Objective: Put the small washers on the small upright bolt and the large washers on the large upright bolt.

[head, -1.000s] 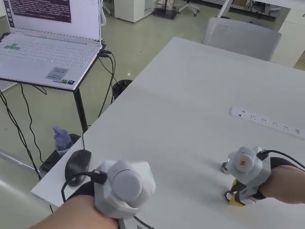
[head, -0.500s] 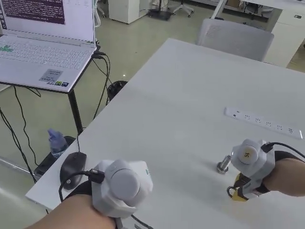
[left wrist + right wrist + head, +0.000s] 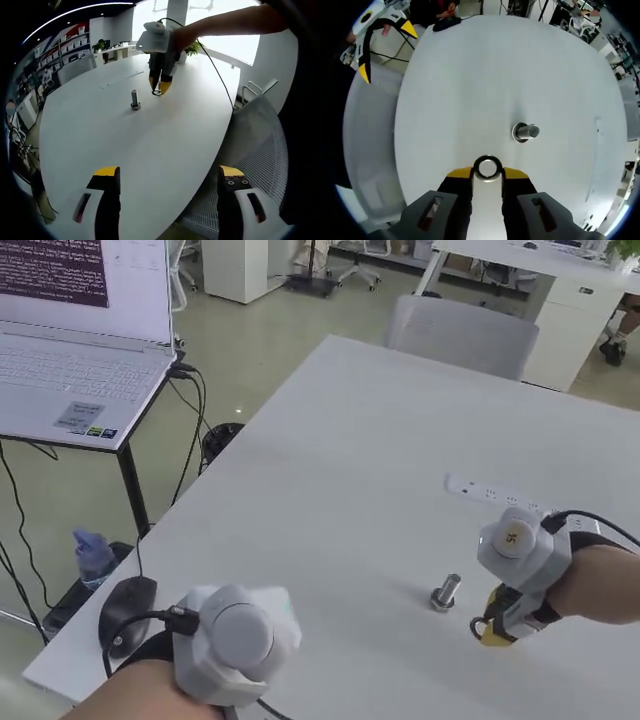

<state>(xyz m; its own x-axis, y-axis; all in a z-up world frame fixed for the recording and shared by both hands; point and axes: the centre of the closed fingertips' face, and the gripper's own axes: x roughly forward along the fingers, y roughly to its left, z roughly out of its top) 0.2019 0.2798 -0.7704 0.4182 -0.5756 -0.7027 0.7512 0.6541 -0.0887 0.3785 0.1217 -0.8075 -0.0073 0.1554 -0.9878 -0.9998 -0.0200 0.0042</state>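
**One washer in hand, bolt bare**

Over the wide white table (image 3: 380,490), the left gripper (image 3: 168,174) hangs with jaws spread and empty. The right gripper (image 3: 487,176) pinches a small silver ring washer (image 3: 477,168). The upright steel bolt (image 3: 526,132) stands near, at one o'clock, with no washers on it, so stacking seems not yet begun.

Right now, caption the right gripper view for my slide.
Right tongs hold a washer near the upright bolt on the white table.
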